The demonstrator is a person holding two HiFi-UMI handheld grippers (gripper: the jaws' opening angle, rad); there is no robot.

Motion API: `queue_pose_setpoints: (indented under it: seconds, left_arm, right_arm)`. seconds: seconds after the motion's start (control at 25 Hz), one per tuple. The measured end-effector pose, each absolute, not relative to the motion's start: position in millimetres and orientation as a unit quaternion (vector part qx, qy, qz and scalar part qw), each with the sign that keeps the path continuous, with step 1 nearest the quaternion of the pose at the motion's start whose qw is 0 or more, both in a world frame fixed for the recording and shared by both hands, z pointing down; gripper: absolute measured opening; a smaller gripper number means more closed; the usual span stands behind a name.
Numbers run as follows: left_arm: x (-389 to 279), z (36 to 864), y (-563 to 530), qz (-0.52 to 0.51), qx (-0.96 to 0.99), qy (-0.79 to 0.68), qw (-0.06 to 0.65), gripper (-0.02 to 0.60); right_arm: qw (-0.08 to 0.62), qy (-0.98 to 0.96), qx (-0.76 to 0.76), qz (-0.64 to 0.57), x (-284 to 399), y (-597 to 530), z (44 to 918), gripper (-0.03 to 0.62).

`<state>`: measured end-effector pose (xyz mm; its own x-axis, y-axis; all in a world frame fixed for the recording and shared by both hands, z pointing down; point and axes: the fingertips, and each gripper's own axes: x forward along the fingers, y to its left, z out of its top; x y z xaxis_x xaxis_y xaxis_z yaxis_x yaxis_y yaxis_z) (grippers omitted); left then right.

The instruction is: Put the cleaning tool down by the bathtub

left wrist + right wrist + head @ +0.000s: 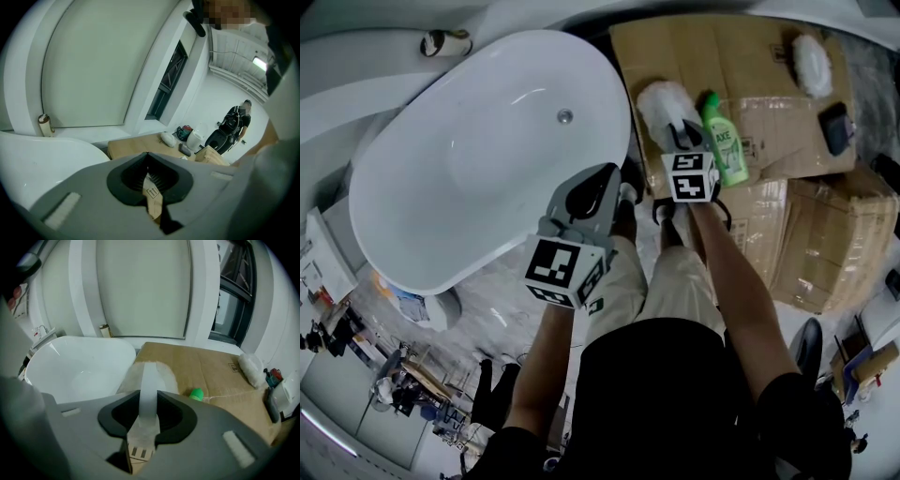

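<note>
The cleaning tool is a fluffy white pad with a white strap handle. It hangs low over the flat cardboard, just right of the white bathtub. My right gripper is shut on the strap. In the right gripper view the strap runs up between the jaws of my right gripper, and the fluffy pad shows beyond them, beside the bathtub. My left gripper hovers by the tub's rim. In its own view the left gripper is shut with nothing in it.
A green detergent bottle lies on the cardboard right of the tool, its cap close to the jaws. A second white pad and a black item lie farther right. Cardboard boxes stand at the right. A person stands far off.
</note>
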<state>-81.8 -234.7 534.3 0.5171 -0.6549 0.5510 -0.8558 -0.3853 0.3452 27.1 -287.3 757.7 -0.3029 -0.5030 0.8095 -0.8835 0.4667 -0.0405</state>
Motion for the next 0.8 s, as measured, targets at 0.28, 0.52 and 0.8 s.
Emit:
queue_pose_setpoints:
  seconds: [0.28, 0.52, 0.8]
  left_arm:
    - [-79, 537, -235, 0.166, 0.817, -0.459, 0.307, -0.002]
    - [-77, 538, -234, 0.17, 0.816, -0.459, 0.307, -0.002]
    - [-75, 537, -232, 0.171, 0.814, -0.462, 0.307, -0.002]
  right_arm:
    - [0.395, -0.76, 0.443, 0.264, 30, -283, 770, 0.101]
    - [0.398, -0.76, 0.44, 0.266, 32, -280, 773, 0.101]
    - [0.4, -0.763, 0.437, 0.259, 34, -279, 772, 0.101]
